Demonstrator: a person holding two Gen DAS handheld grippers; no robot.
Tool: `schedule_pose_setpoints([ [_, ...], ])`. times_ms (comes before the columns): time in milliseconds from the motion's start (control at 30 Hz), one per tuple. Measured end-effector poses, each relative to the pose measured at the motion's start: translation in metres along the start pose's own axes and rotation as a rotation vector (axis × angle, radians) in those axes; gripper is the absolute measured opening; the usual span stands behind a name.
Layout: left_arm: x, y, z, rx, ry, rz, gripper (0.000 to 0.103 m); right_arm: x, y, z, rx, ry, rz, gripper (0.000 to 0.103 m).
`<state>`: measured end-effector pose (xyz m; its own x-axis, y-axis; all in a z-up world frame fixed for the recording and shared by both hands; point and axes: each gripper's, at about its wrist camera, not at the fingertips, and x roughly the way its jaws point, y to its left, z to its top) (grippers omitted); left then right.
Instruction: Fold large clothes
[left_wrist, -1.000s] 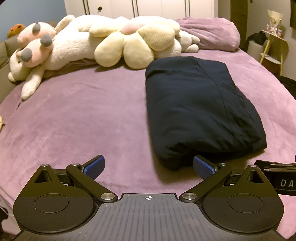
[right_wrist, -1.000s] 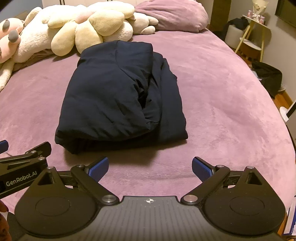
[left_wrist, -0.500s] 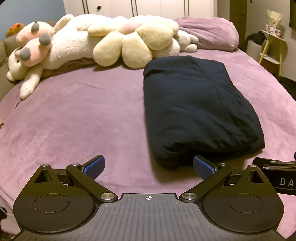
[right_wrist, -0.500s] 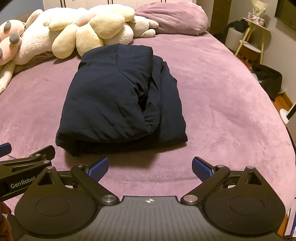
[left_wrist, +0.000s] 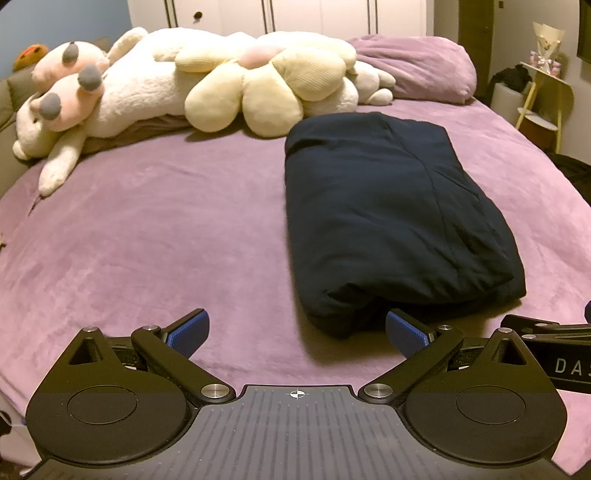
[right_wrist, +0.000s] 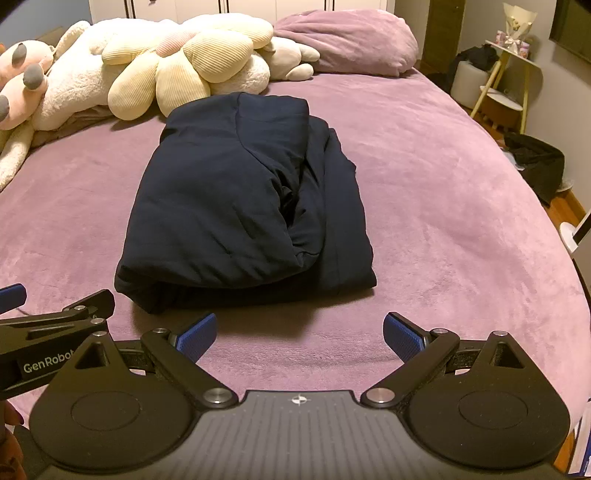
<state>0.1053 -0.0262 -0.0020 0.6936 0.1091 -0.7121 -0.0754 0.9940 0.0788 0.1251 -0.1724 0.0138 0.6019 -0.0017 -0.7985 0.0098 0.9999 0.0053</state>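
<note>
A wide bed (left_wrist: 147, 236) under a plush purple cover fills both views. The folded dark navy garment (right_wrist: 236, 199) lies flat in its middle. Cream plush toys (left_wrist: 258, 85) and a purple pillow (right_wrist: 347, 40) crowd the headboard end (white cupboards behind). A small yellow side table (right_wrist: 509, 85) stands by the wall. The left gripper (left_wrist: 295, 332) and right gripper (right_wrist: 299, 332) hover near the garment's near edge, fingers spread wide, holding nothing.

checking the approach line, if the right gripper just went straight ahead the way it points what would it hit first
Most likely the near edge of the folded navy garment, which lies straight ahead of the open right gripper on the purple bedspread. If the gripper is angled downward it could brush the bedspread first; depth is hard to judge here.
</note>
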Motion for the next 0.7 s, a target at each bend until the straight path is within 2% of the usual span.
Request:
schedule_pose_setpoints([
  [700,0.0013,-0.0006,-0.0013,-0.016,0.004,0.009,0.103,0.0,0.0011,-0.0027,-0.004,-0.013,-0.007,0.098],
])
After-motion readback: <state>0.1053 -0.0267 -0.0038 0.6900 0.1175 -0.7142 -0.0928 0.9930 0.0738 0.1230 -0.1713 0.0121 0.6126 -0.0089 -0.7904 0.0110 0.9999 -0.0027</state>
